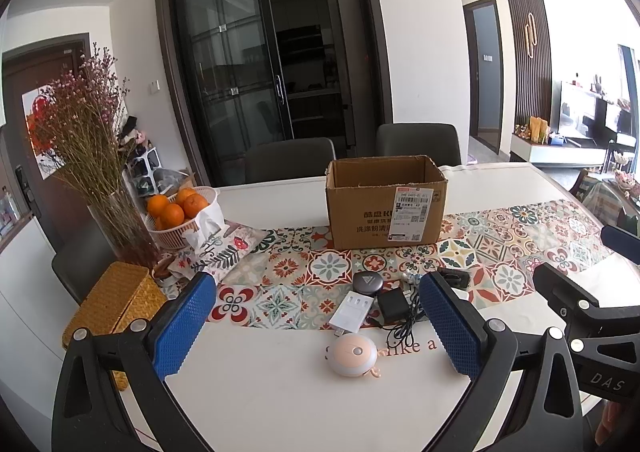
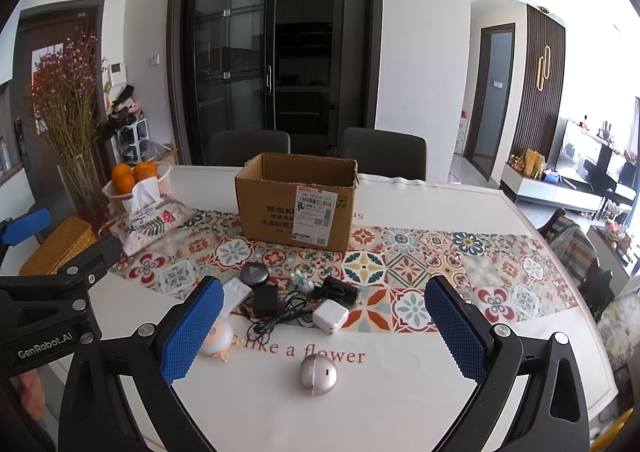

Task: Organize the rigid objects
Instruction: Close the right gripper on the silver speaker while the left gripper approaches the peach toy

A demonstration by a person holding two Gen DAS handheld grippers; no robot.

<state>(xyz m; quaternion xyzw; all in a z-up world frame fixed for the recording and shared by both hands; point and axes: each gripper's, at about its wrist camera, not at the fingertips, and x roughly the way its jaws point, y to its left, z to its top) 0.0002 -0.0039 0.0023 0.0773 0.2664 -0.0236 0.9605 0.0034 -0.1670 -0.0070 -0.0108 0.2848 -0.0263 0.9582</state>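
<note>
An open cardboard box (image 1: 386, 204) (image 2: 296, 204) stands on the patterned runner. In front of it lie small items: a peach round gadget (image 1: 354, 355) (image 2: 218, 336), a white remote (image 1: 350, 312) (image 2: 235, 292), a dark round case (image 1: 367, 279) (image 2: 254, 273), a black adapter with cable (image 1: 393, 307) (image 2: 265, 300), a white charger cube (image 2: 330, 316), a small figurine (image 2: 303, 282), a black device (image 2: 340, 290) and a silver egg-shaped gadget (image 2: 319, 374). My left gripper (image 1: 316, 326) is open and empty above the peach gadget. My right gripper (image 2: 324, 332) is open and empty above the silver gadget.
A basket of oranges (image 1: 180, 212) (image 2: 134, 182), a tissue pouch (image 1: 218, 248) (image 2: 154, 222), a vase of dried flowers (image 1: 120, 228) and a woven yellow box (image 1: 114, 308) (image 2: 58, 248) stand at the left. Two chairs (image 1: 290, 160) stand behind the table.
</note>
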